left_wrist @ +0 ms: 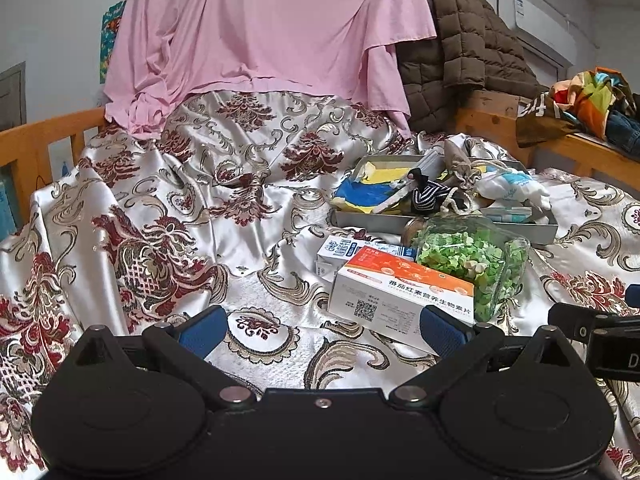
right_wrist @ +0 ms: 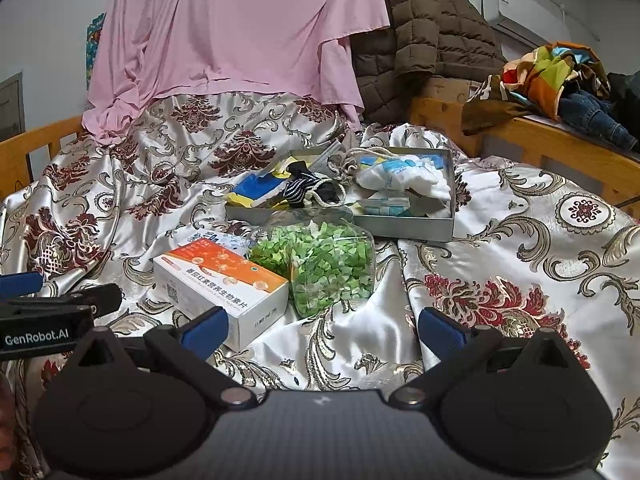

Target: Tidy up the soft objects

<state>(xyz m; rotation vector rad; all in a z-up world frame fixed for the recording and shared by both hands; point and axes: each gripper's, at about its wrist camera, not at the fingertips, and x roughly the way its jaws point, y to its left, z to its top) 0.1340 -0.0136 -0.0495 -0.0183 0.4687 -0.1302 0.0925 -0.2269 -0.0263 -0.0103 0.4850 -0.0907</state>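
A grey tray (right_wrist: 404, 227) sits on the patterned bedspread (right_wrist: 500, 240) and holds soft items: a blue and yellow cloth (right_wrist: 252, 190), a striped black-and-white sock (right_wrist: 300, 188), a beige drawstring pouch (right_wrist: 348, 168) and a white cloth (right_wrist: 404, 182). The tray (left_wrist: 372, 222), striped sock (left_wrist: 426, 196) and white cloth (left_wrist: 510, 190) also show in the left wrist view. My left gripper (left_wrist: 322, 332) is open and empty, low over the bedspread, short of the boxes. My right gripper (right_wrist: 322, 330) is open and empty, just in front of the jar.
A clear jar of green pieces (right_wrist: 328, 264) lies in front of the tray beside an orange and white box (right_wrist: 220, 284) and a blue and white box (right_wrist: 216, 238). A pink sheet (right_wrist: 240, 28) and a brown quilted coat (right_wrist: 424, 28) hang behind. Wooden rails (right_wrist: 560, 152) edge the bed.
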